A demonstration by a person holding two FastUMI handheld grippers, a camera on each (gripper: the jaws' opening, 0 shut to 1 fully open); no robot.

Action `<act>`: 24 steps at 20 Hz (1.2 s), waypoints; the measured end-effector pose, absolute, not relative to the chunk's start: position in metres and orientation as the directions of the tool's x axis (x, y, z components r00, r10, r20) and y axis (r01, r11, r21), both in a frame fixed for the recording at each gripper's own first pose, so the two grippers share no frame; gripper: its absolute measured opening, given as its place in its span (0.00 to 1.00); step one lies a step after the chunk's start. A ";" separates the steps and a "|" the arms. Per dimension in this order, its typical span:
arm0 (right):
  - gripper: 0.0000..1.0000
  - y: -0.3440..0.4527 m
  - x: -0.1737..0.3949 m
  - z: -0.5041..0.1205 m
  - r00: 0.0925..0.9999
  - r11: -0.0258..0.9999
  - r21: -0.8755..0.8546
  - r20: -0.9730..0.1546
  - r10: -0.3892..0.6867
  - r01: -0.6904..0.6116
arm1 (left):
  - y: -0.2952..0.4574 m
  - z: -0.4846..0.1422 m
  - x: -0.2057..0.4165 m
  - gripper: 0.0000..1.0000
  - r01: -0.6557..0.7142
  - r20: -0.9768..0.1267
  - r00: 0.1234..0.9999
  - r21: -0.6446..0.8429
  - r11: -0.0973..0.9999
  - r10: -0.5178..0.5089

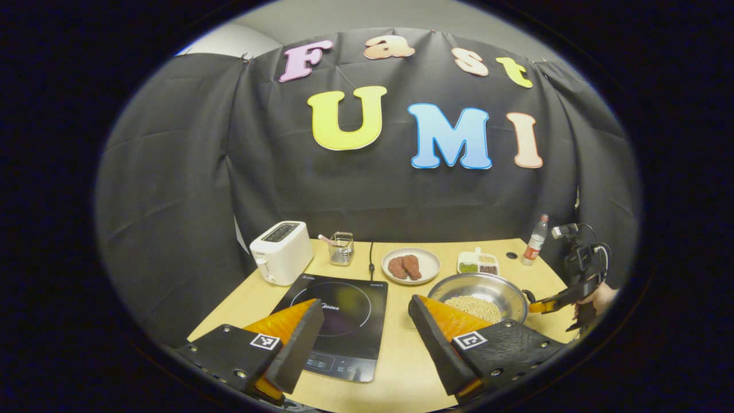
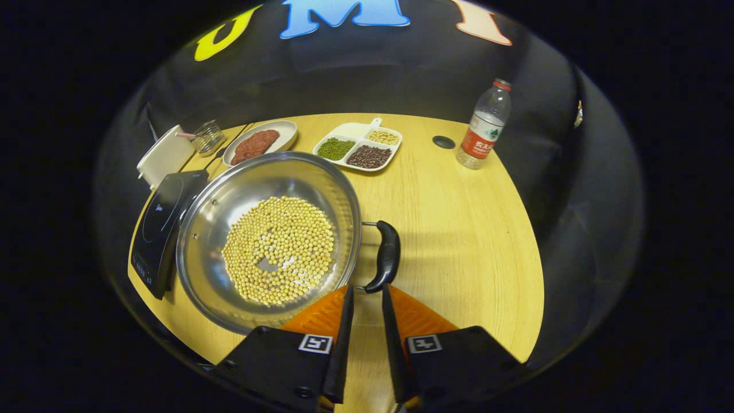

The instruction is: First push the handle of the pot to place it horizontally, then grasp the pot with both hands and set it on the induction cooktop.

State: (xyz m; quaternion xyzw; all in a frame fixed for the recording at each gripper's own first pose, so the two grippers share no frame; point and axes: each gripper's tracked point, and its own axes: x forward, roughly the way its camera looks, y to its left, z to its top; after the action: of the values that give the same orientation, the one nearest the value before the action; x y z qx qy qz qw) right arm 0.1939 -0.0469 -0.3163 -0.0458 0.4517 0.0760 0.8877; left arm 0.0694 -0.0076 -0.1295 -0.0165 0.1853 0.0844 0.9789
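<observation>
A steel pot [image 2: 229, 195] with yellow beans [image 2: 278, 249] in it stands on the wooden table, right of the black induction cooktop [image 2: 160, 223]. Its black side handle [image 2: 387, 255] sticks out from the right rim. My right gripper [image 2: 366, 295] is almost shut, with a narrow bare gap, and its tips are right at the handle's near end. In the left gripper view, my left gripper [image 1: 364, 324] hangs wide open above the cooktop [image 1: 344, 310], left of the pot [image 1: 479, 287]. The right gripper [image 1: 553, 303], held by a hand [image 1: 602, 295], is at the pot's right side.
Along the back of the table [image 2: 459, 229] stand a white toaster [image 1: 281, 252], a glass holder [image 1: 342, 248], a plate of meat [image 1: 410, 265], a divided tray of beans [image 2: 358, 146] and a water bottle [image 2: 484, 126]. A cable runs back from the cooktop.
</observation>
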 end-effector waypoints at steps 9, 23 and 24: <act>0.95 -0.037 0.166 -0.261 0.678 0.998 0.065 -0.734 0.047 0.001 | 0.041 -0.203 0.109 0.93 -0.045 -0.438 0.899 -0.156 0.987 -0.028; 0.99 -0.031 0.225 -0.269 0.684 0.986 0.155 -0.714 0.153 -0.058 | -0.069 -0.272 0.231 0.93 0.204 -0.509 0.797 -0.280 0.938 -0.325; 0.99 -0.030 0.228 -0.275 0.675 0.983 0.169 -0.719 0.169 -0.067 | -0.078 -0.278 0.237 0.94 0.214 -0.513 0.791 -0.280 0.936 -0.334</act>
State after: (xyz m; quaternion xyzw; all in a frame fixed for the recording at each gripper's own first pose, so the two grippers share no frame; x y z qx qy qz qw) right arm 0.2281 -0.0300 -0.2746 0.0643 0.3982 0.0646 0.9128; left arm 0.2370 -0.0776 -0.2785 -0.1039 0.2890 -0.1455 0.9405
